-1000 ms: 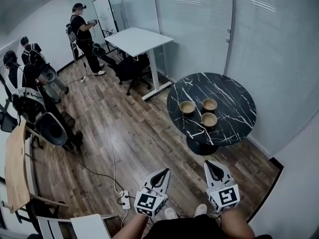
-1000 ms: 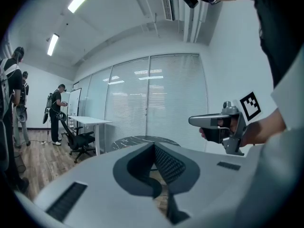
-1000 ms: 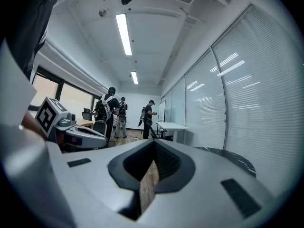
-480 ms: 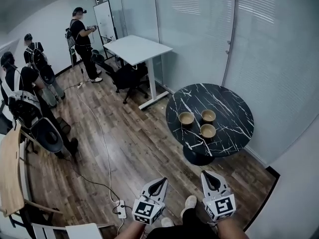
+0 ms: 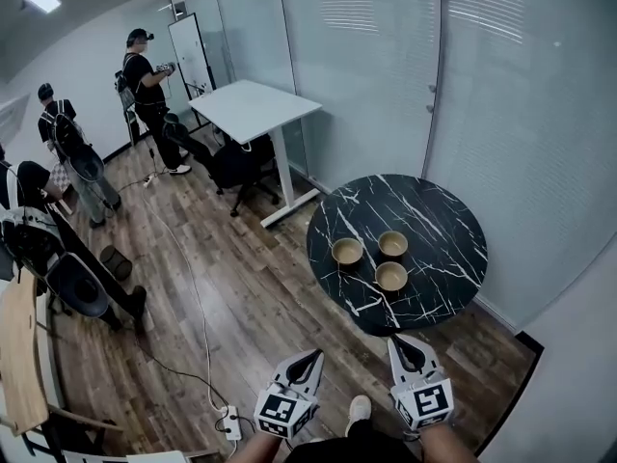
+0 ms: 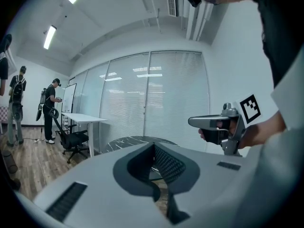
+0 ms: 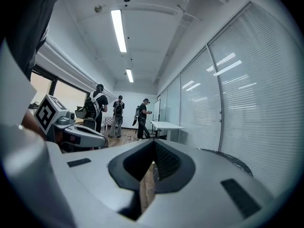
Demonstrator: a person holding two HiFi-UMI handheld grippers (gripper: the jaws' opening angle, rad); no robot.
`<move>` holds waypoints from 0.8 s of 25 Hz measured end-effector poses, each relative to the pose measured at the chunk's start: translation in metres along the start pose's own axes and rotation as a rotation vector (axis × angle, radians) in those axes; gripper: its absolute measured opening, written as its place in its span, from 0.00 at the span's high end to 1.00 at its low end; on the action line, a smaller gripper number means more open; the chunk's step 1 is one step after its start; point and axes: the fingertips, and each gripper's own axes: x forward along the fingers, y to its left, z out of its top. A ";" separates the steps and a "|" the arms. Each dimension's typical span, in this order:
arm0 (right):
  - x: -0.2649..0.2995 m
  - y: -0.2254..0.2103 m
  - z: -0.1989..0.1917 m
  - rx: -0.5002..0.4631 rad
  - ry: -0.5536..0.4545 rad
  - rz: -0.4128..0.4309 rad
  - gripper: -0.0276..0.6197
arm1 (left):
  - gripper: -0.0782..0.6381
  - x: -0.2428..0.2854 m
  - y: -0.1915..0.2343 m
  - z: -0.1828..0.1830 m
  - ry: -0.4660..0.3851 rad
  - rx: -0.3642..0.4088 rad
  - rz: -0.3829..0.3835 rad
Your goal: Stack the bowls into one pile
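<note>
Bowls [image 5: 347,251], three: sat apart near the middle of the counter [image 5: 439,225], none stacked; all stacking was left to do. Your left tool [image 5: 310,359] and right tool [image 5: 402,343] were closed, empty, well short of the counter.

**No writing we can read**

We find no words, numbers or brand names that we can read in any view. The only printed signs are black-and-white patterns: one square marker [image 5: 281,410] on the left gripper [image 5: 310,357] and a second square marker [image 5: 430,401] on the right gripper [image 5: 398,342]. Both show blocks, not letters.
</note>
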 end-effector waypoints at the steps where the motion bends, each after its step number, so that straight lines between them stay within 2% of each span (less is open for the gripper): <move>1: 0.005 -0.008 0.001 -0.004 -0.002 -0.001 0.94 | 0.87 0.008 0.001 0.001 0.002 0.002 0.000; 12: 0.057 -0.082 -0.007 0.007 -0.001 0.024 0.94 | 0.87 0.090 0.014 0.020 0.004 0.018 0.020; 16: 0.071 -0.096 -0.004 -0.004 -0.012 0.052 0.94 | 0.87 0.106 0.019 0.020 0.015 0.016 0.043; 20: 0.079 -0.103 -0.011 0.019 -0.001 0.079 0.94 | 0.87 0.115 0.025 0.019 0.021 -0.018 0.075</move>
